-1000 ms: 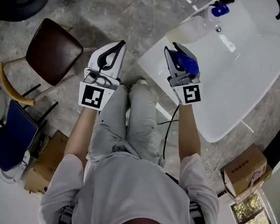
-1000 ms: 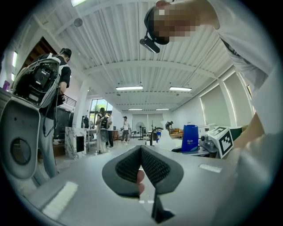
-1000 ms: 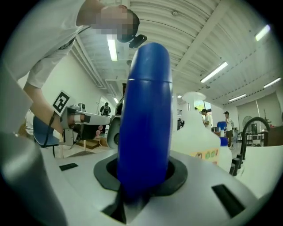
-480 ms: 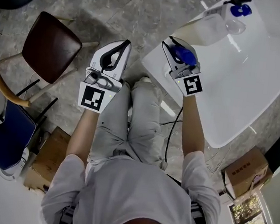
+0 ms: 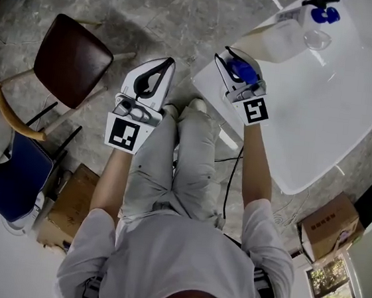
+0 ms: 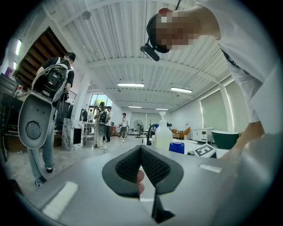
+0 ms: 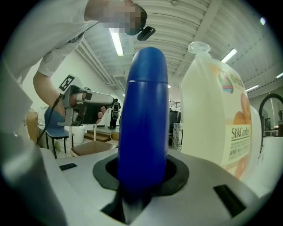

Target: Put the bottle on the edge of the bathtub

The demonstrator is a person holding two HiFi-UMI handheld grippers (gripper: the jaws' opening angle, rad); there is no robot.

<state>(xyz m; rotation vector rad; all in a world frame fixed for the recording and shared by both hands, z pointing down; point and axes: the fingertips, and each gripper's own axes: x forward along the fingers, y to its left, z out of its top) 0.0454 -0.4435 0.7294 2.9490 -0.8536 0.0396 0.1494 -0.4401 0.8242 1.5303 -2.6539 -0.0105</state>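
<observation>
A tall blue bottle (image 7: 143, 119) stands upright between the pads of my right gripper (image 7: 142, 176), whose jaws are opening while the pads still touch it. From above, the bottle (image 5: 246, 72) and right gripper (image 5: 236, 68) are over the near rim of the white bathtub (image 5: 209, 87). My left gripper (image 5: 159, 68) hovers over the floor left of the tub. Its pads (image 6: 152, 165) meet, with nothing between them.
A big white detergent jug (image 7: 216, 106) stands right beside the bottle on the rim (image 5: 275, 41). A clear cup (image 5: 316, 40) and a blue-capped item (image 5: 323, 14) lie further along. A brown chair (image 5: 73, 58), a blue chair (image 5: 13, 175) and cardboard boxes (image 5: 66, 208) crowd the floor.
The right gripper with the blue bottle has edged a little up and left along the tub's rim. The left gripper has barely moved.
</observation>
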